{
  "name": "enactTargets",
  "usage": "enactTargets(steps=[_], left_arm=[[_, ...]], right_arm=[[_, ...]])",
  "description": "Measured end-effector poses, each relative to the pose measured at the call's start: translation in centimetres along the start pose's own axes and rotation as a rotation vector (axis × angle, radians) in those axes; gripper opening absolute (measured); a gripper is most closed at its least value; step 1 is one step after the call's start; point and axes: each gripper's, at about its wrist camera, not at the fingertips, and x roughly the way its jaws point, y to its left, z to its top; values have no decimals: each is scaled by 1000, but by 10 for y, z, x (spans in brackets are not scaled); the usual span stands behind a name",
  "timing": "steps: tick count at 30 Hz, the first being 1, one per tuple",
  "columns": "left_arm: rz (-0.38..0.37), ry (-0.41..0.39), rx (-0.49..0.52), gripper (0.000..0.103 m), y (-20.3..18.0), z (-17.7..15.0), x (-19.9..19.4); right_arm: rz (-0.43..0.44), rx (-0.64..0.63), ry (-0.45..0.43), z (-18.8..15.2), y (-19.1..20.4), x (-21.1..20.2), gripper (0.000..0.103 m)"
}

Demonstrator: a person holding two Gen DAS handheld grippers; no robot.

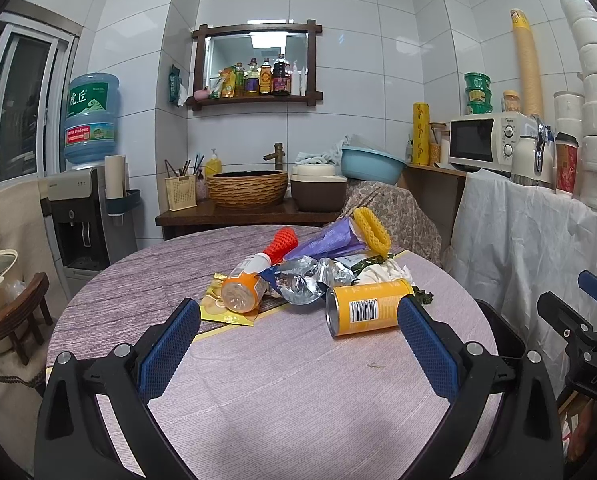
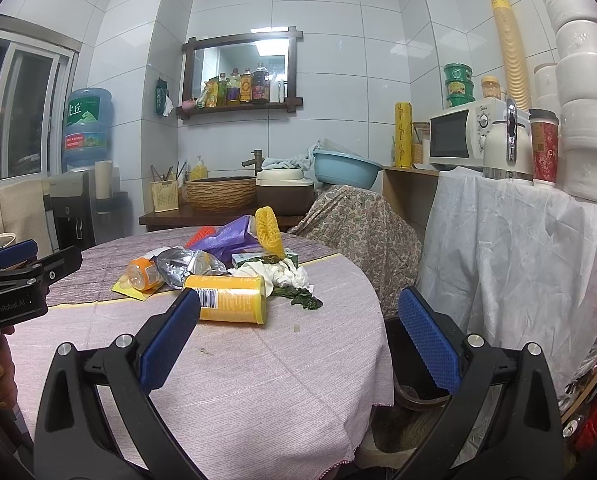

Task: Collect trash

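Note:
A pile of trash lies on the round table (image 1: 282, 392): a yellow chip can (image 1: 364, 309) on its side, an orange-labelled bottle (image 1: 244, 286), a crumpled foil bag (image 1: 306, 280), a purple wrapper (image 1: 330, 240), red foam netting (image 1: 284, 243), yellow foam netting (image 1: 372, 232) and white tissue (image 1: 382, 272). My left gripper (image 1: 298, 312) is open and empty, just short of the pile. My right gripper (image 2: 298, 308) is open and empty over the table's right edge, the chip can (image 2: 232, 298) ahead-left. The pile's foil bag (image 2: 186, 264) and tissue (image 2: 286, 274) show there too.
A dark bin (image 2: 414, 364) stands on the floor right of the table. A white-draped counter (image 2: 518, 240) holds a microwave (image 2: 464, 136), a kettle and cups. A water dispenser (image 1: 78, 216) stands at the left, a sink counter (image 1: 250, 208) behind the table.

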Motion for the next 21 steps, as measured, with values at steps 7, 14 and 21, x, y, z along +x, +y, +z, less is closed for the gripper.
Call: enactTargets(steps=[7, 14, 21], left_arm=[[2, 8, -3, 98, -1, -4, 2], [6, 21, 0, 98, 3, -6, 5], [-39, 134, -19, 98, 19, -20, 24]], right_arm=[[7, -9, 18, -2, 2, 3, 98], [11, -15, 29, -3, 2, 6, 98], [87, -64, 122, -14, 4, 30, 98]])
